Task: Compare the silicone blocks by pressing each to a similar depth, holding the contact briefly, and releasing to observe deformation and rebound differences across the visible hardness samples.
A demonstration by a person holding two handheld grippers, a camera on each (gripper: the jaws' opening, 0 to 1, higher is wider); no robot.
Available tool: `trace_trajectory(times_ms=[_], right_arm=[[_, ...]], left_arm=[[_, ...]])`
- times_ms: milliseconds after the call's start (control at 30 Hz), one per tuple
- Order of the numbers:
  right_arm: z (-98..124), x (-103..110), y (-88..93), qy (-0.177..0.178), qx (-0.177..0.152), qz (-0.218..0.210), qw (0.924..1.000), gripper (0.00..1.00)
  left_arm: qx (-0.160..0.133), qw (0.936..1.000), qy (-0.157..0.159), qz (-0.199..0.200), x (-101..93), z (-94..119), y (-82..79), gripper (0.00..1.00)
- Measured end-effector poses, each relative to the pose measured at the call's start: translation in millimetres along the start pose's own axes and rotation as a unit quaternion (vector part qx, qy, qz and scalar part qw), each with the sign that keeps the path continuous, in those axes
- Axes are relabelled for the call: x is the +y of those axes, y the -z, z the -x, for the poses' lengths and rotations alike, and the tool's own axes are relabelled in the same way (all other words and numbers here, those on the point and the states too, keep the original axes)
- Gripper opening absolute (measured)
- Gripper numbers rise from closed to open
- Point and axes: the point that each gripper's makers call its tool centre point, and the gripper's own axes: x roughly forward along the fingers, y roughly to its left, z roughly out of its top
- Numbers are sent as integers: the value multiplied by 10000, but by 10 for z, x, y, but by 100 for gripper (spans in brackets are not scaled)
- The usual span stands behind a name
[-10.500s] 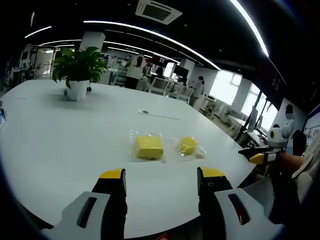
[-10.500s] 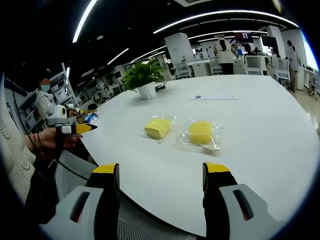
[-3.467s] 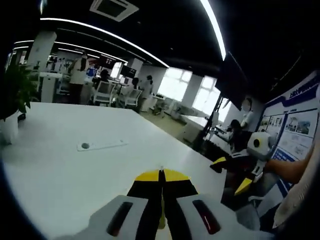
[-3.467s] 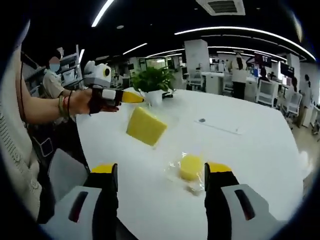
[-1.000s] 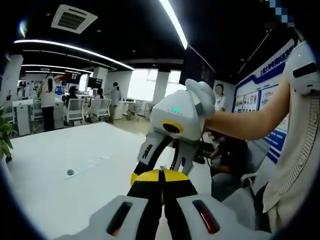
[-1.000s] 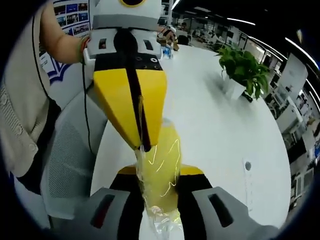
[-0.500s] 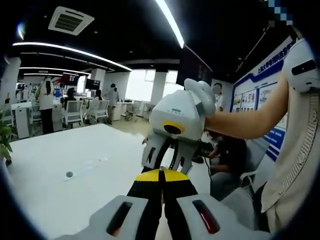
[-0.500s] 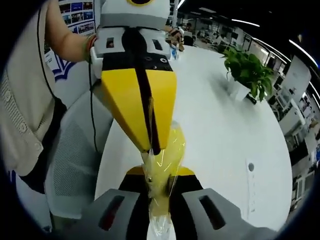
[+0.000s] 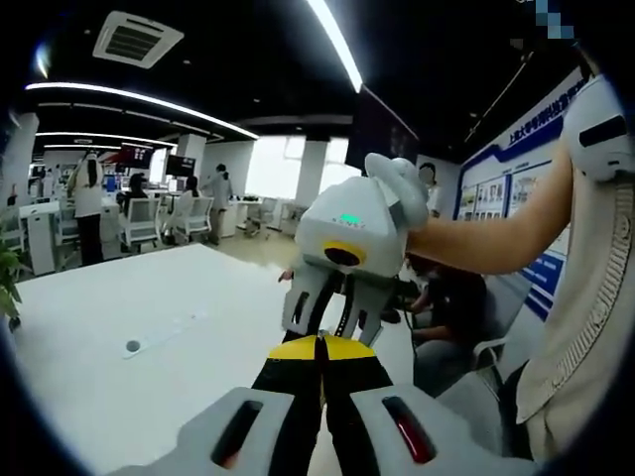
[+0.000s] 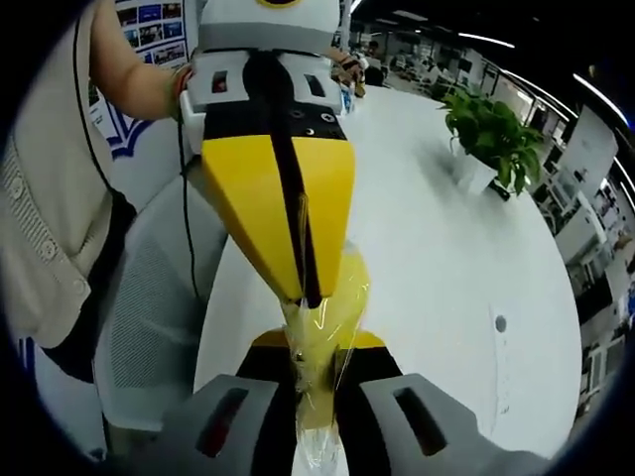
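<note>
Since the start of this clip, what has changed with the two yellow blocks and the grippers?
Both open grippers have closed: the left gripper lifted the bagged yellow block off the white table, and the right gripper now squeezes it too. The potted plant stayed on the table.

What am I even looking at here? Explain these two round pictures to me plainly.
A person holds a pair of hand-held tongs in each hand, and a small camera rides on each, looking along its tips. In the left gripper view, the left tongs are pinched shut, with the right tongs facing them. In the right gripper view, the right tongs squeeze a yellow silicone block in a clear plastic bag, while the left tongs pinch the bag's top. Both are lifted above a white table bearing a potted plant.
</note>
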Motion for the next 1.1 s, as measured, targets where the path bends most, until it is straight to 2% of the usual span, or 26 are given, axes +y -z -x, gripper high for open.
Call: trace_trajectory(times_ms=[467,533,833,900,1100], right_arm=[[21,25,9,83,-32,-14,10000,5],[19,60,11,-27,-37,-221,9997,6],[-5,38,13,68,-37,-164,9998,7],[-9,-10,12,209,-55,-75,9997,7],[-30,-24,14,296,-128,-60,9995,8]], left_arm=[[38,10000,6,34,-46,-3,0,0],[38,10000,4,56,-47,0,1,0],[36,9996,-76,268,-23,8,21,0],[31,9995,-113,303,-9,7,25,0],[53,9993,-142,351,6,6,41,0]])
